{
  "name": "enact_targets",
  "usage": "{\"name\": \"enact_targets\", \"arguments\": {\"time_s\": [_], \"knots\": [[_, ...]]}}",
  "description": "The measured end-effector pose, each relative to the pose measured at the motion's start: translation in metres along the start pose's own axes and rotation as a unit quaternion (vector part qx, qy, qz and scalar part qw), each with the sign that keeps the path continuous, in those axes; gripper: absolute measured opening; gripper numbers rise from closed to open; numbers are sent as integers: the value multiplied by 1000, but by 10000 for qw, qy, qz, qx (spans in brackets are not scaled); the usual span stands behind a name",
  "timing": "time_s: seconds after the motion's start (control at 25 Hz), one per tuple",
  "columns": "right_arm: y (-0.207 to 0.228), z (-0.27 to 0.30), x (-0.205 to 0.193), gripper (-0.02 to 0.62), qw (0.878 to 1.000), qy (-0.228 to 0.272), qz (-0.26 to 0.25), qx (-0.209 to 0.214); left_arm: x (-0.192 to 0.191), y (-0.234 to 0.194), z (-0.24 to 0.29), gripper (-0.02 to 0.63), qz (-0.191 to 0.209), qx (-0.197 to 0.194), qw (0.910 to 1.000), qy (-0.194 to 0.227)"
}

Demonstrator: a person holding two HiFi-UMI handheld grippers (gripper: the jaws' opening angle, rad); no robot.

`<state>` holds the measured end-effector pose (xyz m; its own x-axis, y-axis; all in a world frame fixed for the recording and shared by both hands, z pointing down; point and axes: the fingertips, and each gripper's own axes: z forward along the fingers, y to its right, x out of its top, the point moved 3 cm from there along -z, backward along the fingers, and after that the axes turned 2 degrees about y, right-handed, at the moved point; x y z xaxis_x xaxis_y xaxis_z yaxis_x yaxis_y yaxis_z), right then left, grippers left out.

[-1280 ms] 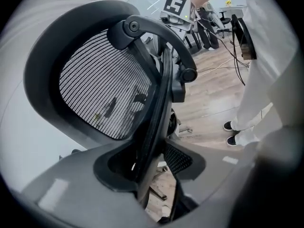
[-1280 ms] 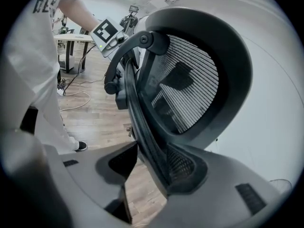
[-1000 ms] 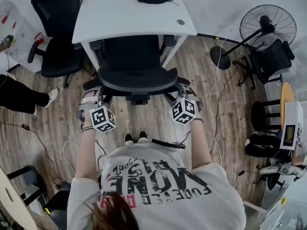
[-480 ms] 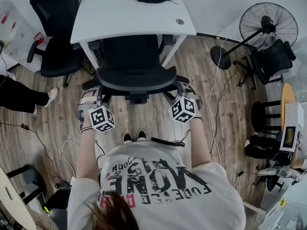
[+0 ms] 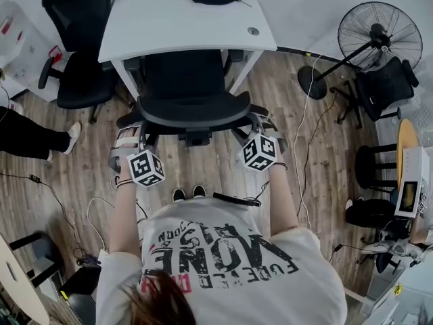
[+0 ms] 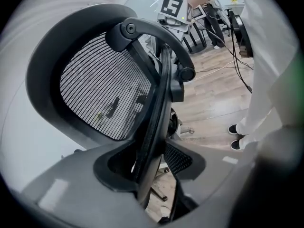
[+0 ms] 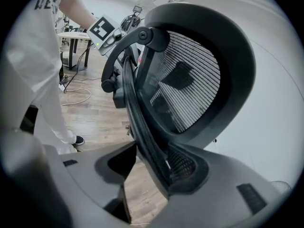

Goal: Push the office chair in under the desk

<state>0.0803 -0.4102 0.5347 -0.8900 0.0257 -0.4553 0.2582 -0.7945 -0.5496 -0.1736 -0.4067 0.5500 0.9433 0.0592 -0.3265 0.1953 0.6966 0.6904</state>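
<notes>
The black mesh office chair (image 5: 189, 93) stands with its seat under the white desk (image 5: 183, 26) and its backrest toward me. My left gripper (image 5: 130, 133) is at the backrest's left edge and my right gripper (image 5: 260, 124) at its right edge. In the left gripper view the backrest rim (image 6: 156, 103) runs between the jaws of the left gripper (image 6: 152, 160), with a slit of floor showing beside it. In the right gripper view the jaws of the right gripper (image 7: 147, 167) are opening. The rim (image 7: 137, 113) stands between them, with a gap on its left side.
A second black chair (image 5: 81, 53) stands left of the desk, and someone's leg (image 5: 34, 137) reaches in at the far left. A floor fan (image 5: 375, 36), another chair (image 5: 382, 87) and cables (image 5: 304, 147) are on the right. My feet (image 5: 187, 193) are just behind the chair.
The chair has crept slightly farther under the desk. Both grippers have stayed at the backrest's edges, shifting only a little.
</notes>
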Motion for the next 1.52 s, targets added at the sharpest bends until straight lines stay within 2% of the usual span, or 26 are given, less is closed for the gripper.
{"name": "enact_targets", "arguments": {"time_s": [0.72, 1.12, 1.52], "knots": [[7, 3, -7, 199, 9992, 216, -332, 10, 5, -1, 4, 192, -105, -10, 9998, -191], [5, 2, -7, 199, 9990, 196, -403, -9, 4, -1, 5, 195, -199, -48, 9990, -395], [-2, 0, -7, 182, 9970, 33, -755, -193, 4, 1, 4, 199, -378, -56, 9982, -460]]}}
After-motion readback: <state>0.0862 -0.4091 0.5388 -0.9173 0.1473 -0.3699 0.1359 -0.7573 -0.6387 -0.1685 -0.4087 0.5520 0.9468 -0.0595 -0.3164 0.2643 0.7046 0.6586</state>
